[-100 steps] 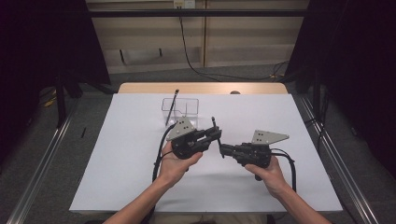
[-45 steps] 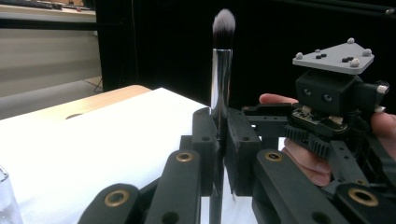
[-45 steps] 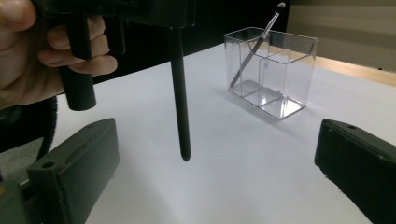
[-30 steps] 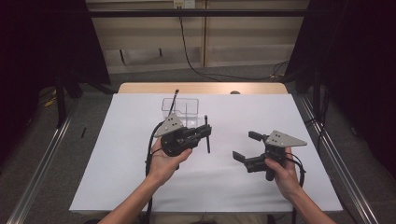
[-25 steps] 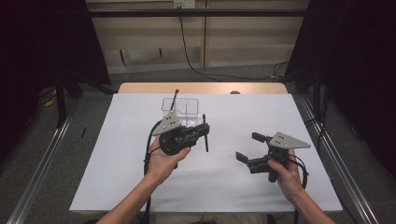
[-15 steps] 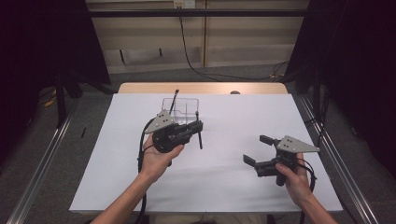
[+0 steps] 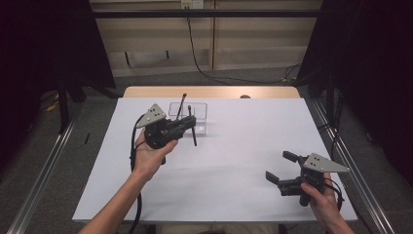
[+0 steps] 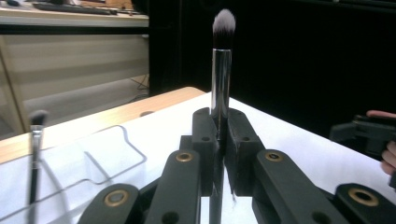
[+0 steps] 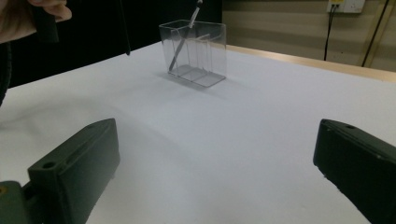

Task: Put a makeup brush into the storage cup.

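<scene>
One brush point(image 7: 181, 104) already stands in the clear organizer point(image 7: 199, 112); the left tool point(image 7: 189, 123) pinches the makeup brush point(image 7: 192, 127) short of it, the right tool point(image 7: 281, 167) spread empty.

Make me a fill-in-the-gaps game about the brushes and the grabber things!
1. The left gripper is shut on a makeup ____.
2. The right gripper's jaws stand wide ____.
3. Another brush stands inside the ____ plastic organizer.
4. The organizer stands on a ____ table cover.

Missing words: brush; open; clear; white
</scene>
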The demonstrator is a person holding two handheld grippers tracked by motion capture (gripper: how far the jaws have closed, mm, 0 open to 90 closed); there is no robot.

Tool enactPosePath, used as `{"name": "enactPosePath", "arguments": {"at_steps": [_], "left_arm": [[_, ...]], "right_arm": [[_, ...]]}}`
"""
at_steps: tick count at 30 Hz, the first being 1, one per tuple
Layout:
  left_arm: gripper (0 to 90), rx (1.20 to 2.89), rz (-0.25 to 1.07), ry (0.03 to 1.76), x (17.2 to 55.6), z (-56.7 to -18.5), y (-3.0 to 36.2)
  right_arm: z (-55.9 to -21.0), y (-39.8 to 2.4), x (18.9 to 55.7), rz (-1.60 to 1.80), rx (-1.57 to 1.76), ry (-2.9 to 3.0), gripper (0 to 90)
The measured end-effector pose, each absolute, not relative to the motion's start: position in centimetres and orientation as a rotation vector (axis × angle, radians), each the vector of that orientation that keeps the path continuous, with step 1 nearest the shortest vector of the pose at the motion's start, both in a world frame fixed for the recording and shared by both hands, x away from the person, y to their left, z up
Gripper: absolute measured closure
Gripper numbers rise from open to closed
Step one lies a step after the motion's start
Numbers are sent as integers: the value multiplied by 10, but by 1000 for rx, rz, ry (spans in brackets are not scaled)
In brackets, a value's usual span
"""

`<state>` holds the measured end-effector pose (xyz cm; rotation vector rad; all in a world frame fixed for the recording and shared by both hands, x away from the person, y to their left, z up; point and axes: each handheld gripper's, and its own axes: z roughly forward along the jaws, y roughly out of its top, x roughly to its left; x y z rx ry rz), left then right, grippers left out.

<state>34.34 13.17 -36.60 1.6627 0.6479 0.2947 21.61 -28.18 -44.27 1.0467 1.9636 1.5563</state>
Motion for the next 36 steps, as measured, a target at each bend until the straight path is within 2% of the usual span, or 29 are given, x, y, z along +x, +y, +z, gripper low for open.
{"name": "enactPosePath", "arguments": {"at_steps": [13, 36], "left_arm": [[837, 1638, 334, 697, 362, -356, 152], [837, 1632, 396, 748, 400, -338, 159]], "right_arm": [[-449, -298, 192, 1495, 1098, 1926, 0], [-448, -295, 196, 1500, 1076, 1929, 0]]}}
